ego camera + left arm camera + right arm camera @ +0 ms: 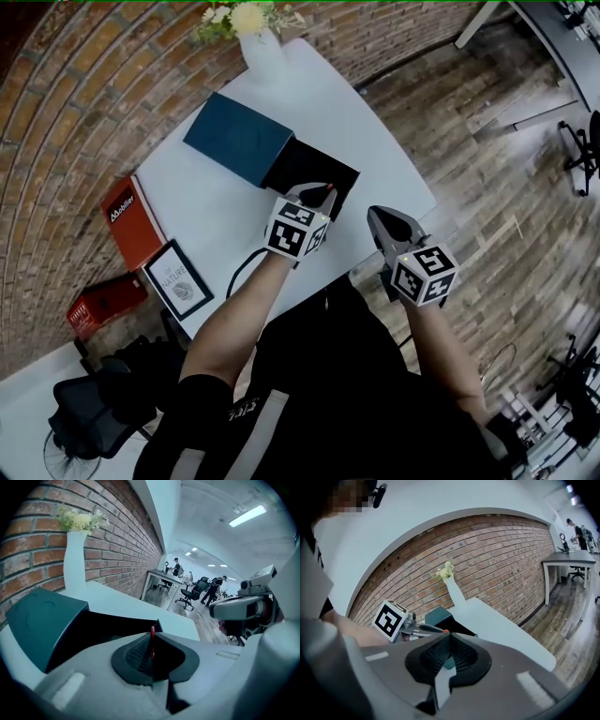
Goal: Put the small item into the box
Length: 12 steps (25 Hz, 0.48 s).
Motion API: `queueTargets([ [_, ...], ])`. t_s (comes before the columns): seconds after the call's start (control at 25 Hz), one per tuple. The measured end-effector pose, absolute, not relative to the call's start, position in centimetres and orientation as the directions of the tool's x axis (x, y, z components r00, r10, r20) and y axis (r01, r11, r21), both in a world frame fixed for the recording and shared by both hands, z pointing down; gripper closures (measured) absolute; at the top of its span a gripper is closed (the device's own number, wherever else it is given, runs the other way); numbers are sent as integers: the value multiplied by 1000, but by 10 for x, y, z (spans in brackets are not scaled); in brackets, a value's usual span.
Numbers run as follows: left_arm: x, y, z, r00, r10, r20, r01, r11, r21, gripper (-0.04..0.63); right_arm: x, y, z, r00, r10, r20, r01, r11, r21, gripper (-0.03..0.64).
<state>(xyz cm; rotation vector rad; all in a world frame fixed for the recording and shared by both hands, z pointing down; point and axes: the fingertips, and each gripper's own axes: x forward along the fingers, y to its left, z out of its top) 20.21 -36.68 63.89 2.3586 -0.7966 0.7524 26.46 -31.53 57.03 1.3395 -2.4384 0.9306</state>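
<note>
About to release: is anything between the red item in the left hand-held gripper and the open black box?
Nothing visible does. The left hand-held gripper holds the red item at the open edge of the black box; the teal lid lies beside it, and the right hand-held gripper is apart.

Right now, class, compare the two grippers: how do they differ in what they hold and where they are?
The left gripper is shut on a small red item; the right gripper is shut on nothing. The left gripper's tip is at the near edge of the black box, while the right gripper sits off to the side, near the edge of the table and away from the box. Both have their jaws together.
</note>
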Motion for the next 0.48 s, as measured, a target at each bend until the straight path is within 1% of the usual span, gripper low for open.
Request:
queueTargets([
  [0.36, 204, -363, 653, 637, -283, 717, -637, -717, 282, 574, 261, -311, 570, -574, -679, 457, -811, 397, -429, 615],
  [0.48, 202, -367, 656, 628, -277, 727, -637, -719, 277, 572, 257, -313, 569, -579, -677, 455, -808, 403, -430, 615],
])
